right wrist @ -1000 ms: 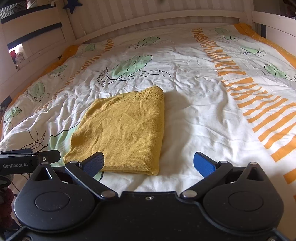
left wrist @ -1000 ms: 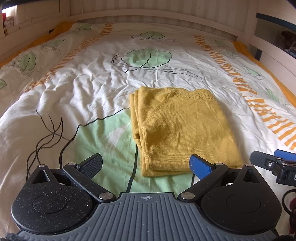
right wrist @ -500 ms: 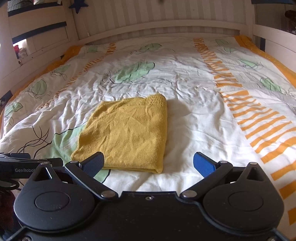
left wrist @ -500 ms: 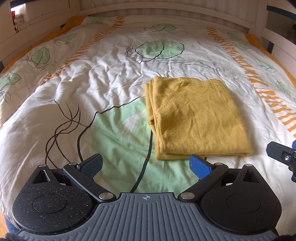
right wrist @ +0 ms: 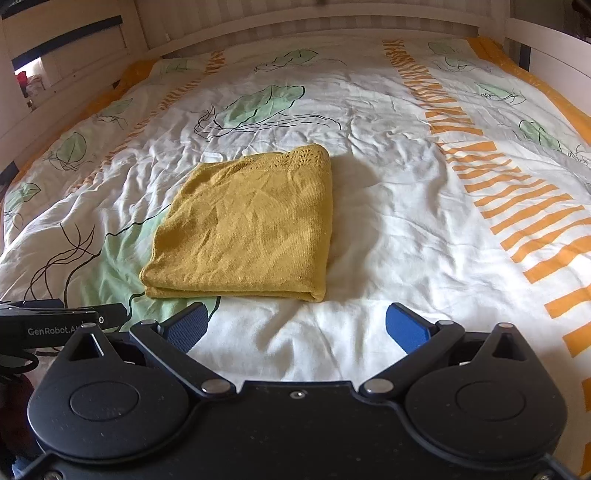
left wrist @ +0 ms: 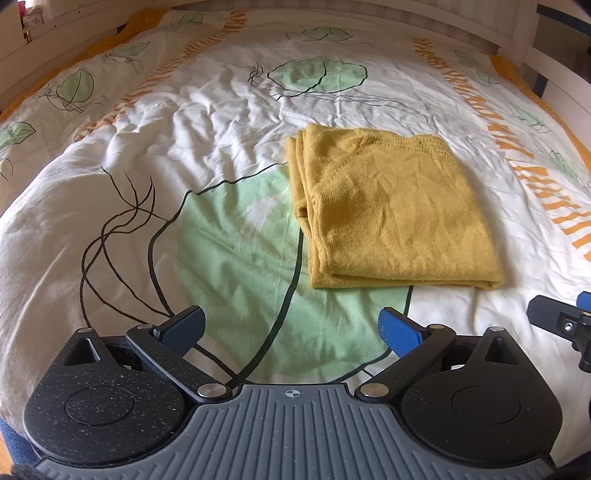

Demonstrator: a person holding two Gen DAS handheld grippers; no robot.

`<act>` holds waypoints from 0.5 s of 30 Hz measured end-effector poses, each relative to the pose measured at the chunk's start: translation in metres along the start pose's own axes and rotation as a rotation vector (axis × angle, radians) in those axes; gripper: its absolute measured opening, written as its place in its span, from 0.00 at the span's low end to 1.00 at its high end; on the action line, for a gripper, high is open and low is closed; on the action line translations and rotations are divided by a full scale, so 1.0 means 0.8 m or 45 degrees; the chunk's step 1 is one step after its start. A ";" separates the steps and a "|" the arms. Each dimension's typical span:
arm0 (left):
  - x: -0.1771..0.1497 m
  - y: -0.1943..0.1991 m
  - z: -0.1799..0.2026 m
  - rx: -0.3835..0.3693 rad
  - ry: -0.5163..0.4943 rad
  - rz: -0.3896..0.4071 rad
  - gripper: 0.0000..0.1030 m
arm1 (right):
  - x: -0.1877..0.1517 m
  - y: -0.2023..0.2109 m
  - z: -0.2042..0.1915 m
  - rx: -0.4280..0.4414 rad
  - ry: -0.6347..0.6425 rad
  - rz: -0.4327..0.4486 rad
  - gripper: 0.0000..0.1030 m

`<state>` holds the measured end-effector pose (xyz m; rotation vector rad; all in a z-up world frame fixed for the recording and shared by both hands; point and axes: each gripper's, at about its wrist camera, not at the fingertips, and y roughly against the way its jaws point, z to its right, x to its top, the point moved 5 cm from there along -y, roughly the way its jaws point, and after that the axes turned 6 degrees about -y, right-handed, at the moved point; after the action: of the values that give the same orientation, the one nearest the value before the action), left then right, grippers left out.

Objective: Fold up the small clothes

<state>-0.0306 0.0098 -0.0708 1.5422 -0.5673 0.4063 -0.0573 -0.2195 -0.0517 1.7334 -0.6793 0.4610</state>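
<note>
A mustard-yellow knitted garment (left wrist: 391,214) lies folded into a flat rectangle on the bed; it also shows in the right wrist view (right wrist: 251,225). My left gripper (left wrist: 291,326) is open and empty, hovering over the bedspread short of the garment's near edge. My right gripper (right wrist: 297,326) is open and empty, just short of the garment's near right corner. Part of the right gripper shows at the right edge of the left wrist view (left wrist: 561,325), and the left gripper shows at the left edge of the right wrist view (right wrist: 62,321).
The bedspread (left wrist: 192,122) is white with green leaves and orange stripes, and is wrinkled. A white wooden bed rail (right wrist: 332,26) runs along the far side, with a side rail (right wrist: 554,55) at the right.
Both grippers have drawn back toward the near edge of the bed and risen slightly; the folded garment now sits farther from the fingers. The garment itself has not moved.
</note>
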 end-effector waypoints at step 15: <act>0.001 -0.008 -0.001 0.010 -0.014 -0.031 0.98 | -0.003 -0.016 0.000 0.002 -0.021 -0.066 0.99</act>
<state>-0.0265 0.0106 -0.0755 1.5583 -0.5553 0.3822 -0.0508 -0.2167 -0.0628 1.7541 -0.6443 0.4121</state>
